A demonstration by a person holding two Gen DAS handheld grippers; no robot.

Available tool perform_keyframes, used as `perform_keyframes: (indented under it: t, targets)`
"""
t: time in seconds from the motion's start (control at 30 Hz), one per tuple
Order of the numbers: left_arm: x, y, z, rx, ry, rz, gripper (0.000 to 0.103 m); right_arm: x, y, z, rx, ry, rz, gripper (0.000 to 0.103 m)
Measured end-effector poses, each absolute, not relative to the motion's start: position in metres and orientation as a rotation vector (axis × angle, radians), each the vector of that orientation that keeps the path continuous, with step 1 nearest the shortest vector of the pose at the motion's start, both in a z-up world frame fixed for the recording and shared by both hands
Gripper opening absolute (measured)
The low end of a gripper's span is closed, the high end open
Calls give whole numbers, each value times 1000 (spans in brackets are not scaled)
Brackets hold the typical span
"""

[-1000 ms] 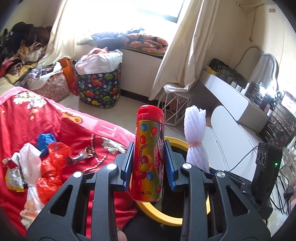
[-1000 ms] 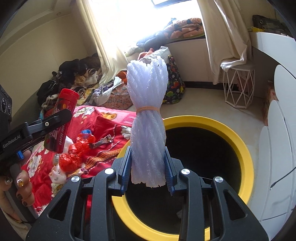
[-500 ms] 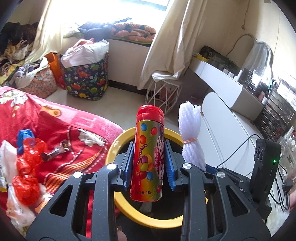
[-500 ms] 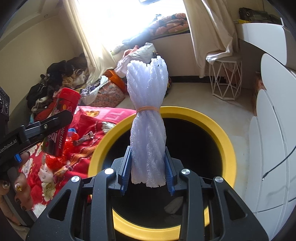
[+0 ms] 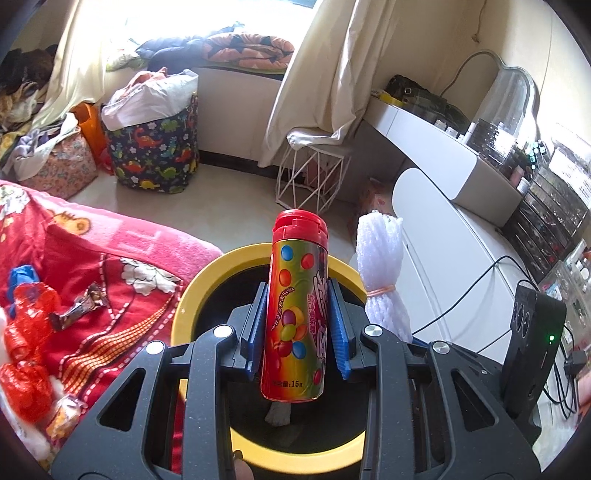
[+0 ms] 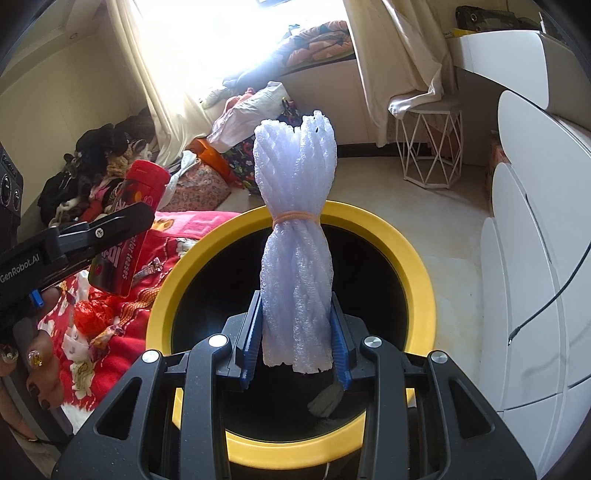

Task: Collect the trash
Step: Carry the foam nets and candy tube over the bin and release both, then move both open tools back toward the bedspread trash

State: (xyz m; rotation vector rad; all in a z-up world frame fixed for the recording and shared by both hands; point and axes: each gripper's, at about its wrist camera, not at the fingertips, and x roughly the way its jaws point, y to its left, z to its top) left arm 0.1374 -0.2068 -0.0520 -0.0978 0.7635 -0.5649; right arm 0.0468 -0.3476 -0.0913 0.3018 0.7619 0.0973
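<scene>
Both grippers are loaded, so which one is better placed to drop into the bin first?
Right: its foam bundle sits centred above the bin's opening; the left's candy tube is nearer the rim.

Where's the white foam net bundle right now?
The white foam net bundle stands upright between the right gripper fingers, centre of the right wrist view, over the yellow-rimmed bin, right of the candy tube.

Sunlight floods through a window [image 6: 236, 33] hung with cream curtains [image 5: 325, 74]. The pale floor [image 5: 229, 195] holds a white wire stool [image 5: 310, 177] and a dinosaur-print bag [image 5: 155, 155]. White cabinets [image 6: 535, 221] line the right; clothes, perhaps, are heaped by the left wall [image 6: 48, 92].
</scene>
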Motion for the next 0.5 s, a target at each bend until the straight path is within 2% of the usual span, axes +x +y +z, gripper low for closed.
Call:
perform_keyframes:
  t: [0.07,0.13,0.17,0.2,0.27,0.3,0.33,0.5]
  targets:
    - [141,-209,-54,-99,777,-566,25,46,-349,-92,304,763,85,35]
    - [145,-209,-57,-118,793,-558,42,46,-350,-92,307,763,72,43]
    - [147,-207,-58,-129,792,-547,59,45,-352,-92,309,763,60,46]
    - [147,-205,-58,-137,790,-544,71,45,-353,-91,311,760,47,53]
    - [144,-200,-56,-140,775,-530,79,43,-356,-91,325,751,33,60]
    - [143,-199,-54,-135,768,-516,88,42,-357,-91,327,750,26,61]
    - [141,-197,-53,-132,760,-505,93,42,-357,-91,328,748,23,63]
    - [133,-181,-49,-137,732,-454,92,40,-354,-88,330,733,17,68]
